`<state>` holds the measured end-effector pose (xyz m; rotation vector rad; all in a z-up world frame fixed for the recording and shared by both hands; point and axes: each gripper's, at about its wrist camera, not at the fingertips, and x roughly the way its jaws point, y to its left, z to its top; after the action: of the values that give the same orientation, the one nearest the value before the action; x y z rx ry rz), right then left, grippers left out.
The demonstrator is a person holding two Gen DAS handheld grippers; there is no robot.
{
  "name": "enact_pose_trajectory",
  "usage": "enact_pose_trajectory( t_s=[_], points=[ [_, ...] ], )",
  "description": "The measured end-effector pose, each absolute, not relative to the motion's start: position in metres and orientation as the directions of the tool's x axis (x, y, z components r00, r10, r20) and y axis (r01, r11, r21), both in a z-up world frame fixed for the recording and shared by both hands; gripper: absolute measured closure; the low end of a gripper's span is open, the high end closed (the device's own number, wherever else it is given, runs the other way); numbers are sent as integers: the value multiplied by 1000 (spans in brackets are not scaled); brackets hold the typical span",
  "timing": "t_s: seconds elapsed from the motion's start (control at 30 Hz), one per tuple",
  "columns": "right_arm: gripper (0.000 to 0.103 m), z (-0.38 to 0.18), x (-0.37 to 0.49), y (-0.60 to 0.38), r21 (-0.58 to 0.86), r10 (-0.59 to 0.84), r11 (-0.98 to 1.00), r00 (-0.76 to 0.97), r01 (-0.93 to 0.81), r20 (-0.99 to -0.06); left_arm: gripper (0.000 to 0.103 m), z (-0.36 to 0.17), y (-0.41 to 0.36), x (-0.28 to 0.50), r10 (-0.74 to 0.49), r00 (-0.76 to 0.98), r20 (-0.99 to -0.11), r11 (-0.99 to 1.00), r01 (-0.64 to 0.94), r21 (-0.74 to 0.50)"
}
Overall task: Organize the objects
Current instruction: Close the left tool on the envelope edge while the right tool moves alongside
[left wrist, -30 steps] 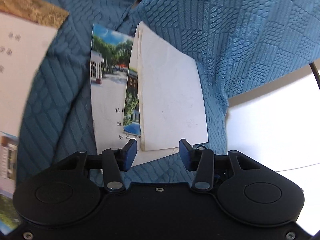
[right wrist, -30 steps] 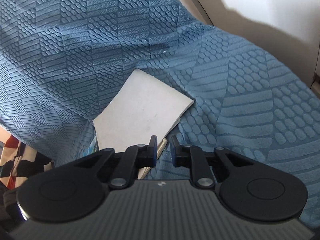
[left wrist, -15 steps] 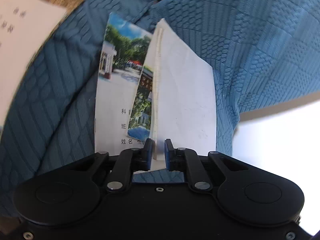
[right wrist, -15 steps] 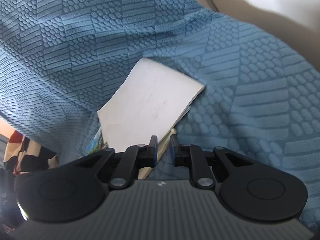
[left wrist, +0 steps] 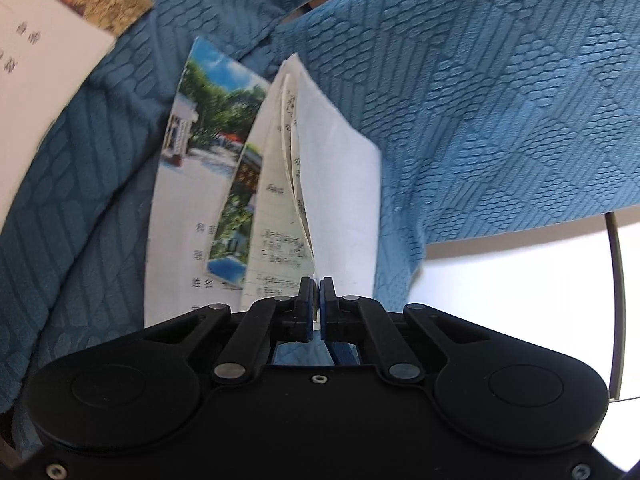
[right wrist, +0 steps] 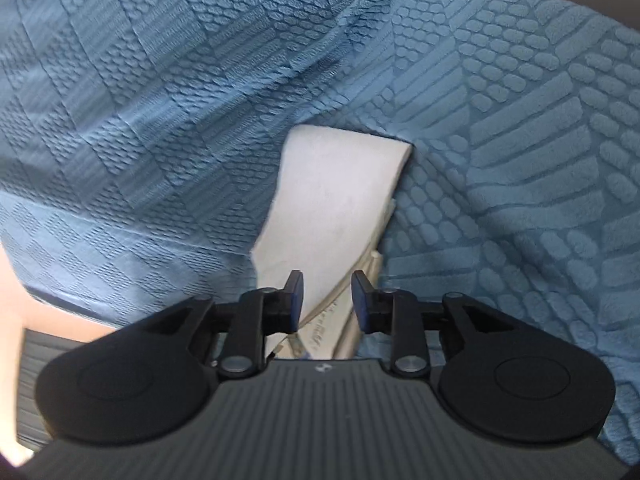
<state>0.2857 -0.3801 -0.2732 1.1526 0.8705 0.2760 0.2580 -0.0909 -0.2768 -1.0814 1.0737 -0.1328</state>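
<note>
Now lifting the top booklet off the pile, left claw taking over from the right.

On my left, the left gripper (left wrist: pixel 316 304) is pinched tight on the near edge of the booklet (left wrist: pixel 340 184), whose pages fan open over a second, photo-covered booklet (left wrist: pixel 192 184) lying flat on the blue cloth (left wrist: pixel 500 120). On my right, the right gripper (right wrist: pixel 326 298) is opening, its pads clear of the same booklet's corner between them. I judge the safe way is to let the right claw fully release before I raise the left, lifting slowly so loose pages do not slip or drag the lower booklet.
</note>
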Motion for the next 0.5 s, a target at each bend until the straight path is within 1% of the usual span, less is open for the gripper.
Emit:
enact_pose_trajectory(
  t_s=[0.13,0.4,0.43,0.5],
  points=[
    [71,-279,287,-382,897,627,366,646,248,-434,102,-268,-88,258,-569,538,-623,501,-374,-780],
    [70,-281,290,-381,886,605,374,651,274,-457,103,-245,-79,252,-557,588,-587,489,-339,-804],
    [68,-282,290,-382,887,603,369,654,279,-457,103,-243,-77,251,-557,593,-582,485,-336,-807],
    [66,-283,290,-384,891,596,353,665,286,-449,103,-239,-73,249,-555,601,-575,479,-333,-812]
  ],
)
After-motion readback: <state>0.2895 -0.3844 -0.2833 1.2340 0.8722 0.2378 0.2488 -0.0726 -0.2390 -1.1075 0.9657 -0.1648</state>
